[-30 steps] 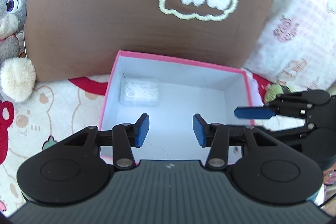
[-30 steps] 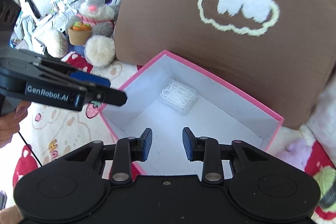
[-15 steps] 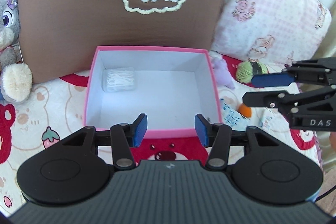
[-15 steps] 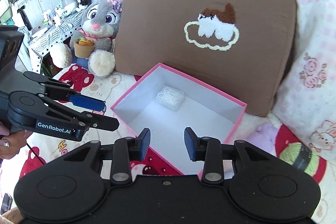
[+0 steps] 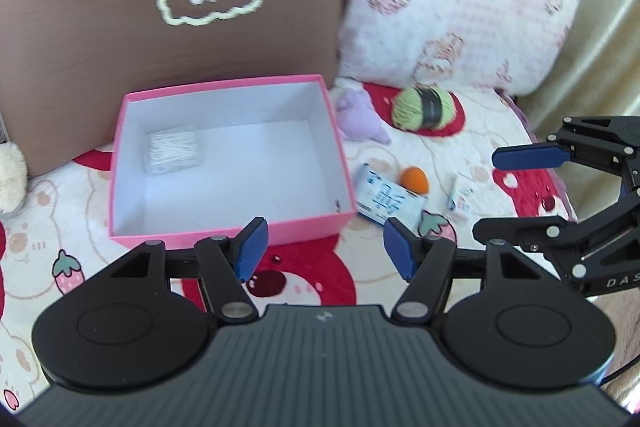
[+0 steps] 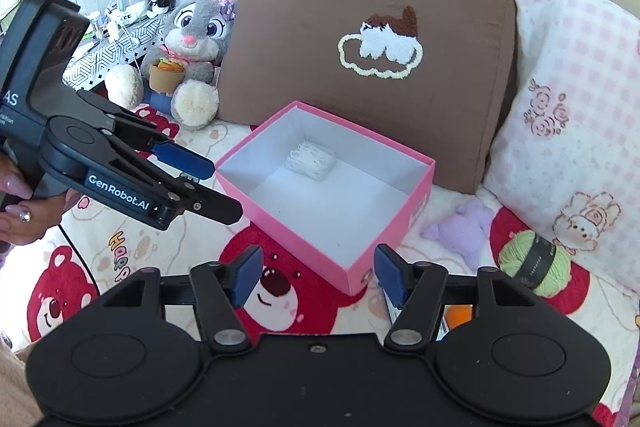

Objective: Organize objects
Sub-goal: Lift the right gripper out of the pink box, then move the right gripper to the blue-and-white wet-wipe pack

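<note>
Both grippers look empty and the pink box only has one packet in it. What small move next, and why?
Probably reach the right gripper toward the orange ball lying outside the pink cardboard box. Its jaws, just opening, hold nothing, and only the clear packet sits inside.

Brown pillow [image 6: 360, 39], pink checked pillow [image 5: 460, 7], grey rabbit plush [image 6: 196, 31].

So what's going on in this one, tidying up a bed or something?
A person holds a claw in each hand over a bed, sorting small things into a pink box. So far only a clear packet lies in one corner of it. The left claw and the right claw have both just been opening and hold nothing. Still out on the bedspread beside the box are a purple plush toy, a ball of green yarn, an orange ball and a blue and white packet.
</note>
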`<state>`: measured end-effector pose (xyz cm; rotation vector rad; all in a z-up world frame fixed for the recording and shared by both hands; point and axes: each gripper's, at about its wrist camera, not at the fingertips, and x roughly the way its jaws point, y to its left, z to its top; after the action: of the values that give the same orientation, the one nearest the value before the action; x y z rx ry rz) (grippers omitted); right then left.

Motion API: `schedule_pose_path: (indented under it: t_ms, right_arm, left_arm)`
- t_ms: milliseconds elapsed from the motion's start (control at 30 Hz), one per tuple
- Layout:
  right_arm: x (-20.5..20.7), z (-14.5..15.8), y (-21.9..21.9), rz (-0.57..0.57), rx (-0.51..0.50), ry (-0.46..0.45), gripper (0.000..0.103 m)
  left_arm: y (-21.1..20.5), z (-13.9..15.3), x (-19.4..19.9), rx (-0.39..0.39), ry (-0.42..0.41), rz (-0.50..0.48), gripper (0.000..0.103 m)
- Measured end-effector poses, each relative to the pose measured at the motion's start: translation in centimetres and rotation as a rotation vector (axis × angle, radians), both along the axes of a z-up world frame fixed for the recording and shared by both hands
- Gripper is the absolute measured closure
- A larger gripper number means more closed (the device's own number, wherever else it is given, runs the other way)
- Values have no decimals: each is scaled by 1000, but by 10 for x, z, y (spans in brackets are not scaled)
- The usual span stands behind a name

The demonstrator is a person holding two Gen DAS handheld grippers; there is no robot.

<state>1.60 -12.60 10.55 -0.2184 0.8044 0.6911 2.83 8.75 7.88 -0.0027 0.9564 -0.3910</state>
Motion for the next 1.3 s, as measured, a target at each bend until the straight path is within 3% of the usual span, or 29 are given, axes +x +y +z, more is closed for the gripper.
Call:
schedule_pose_path:
  t_ms: [233, 433, 633, 800, 1000, 1133, 1300]
  right_arm:
    - [-16, -16, -25, 13, -38, -6, 18]
    - [-17, -47, -44, -21, -36, 46, 18]
    - [-20, -70, -46, -7, -52, 32, 18]
    - [-19, -89, -46, 21, -69, -13, 18]
    - [-8, -115, -52, 11, -113, -85, 18]
    - [2, -133, -55, 11, -154, -130, 18]
    - [7, -153, -54, 43, -209, -208, 18]
  left_arm:
    - [-31, -6, -6, 32, -20, -74, 30]
    - [-58, -28, 1, 63, 21, -109, 26]
    - [-72, -56, 4, 70, 34, -125, 24]
    - [-85, -77, 9, 13, 45, -146, 20]
    - [-105, -98, 17, -28, -2, -172, 20]
    - [-112, -118, 31, -95, 15, -165, 20]
    - [-122, -151, 48, -108, 89, -131, 21]
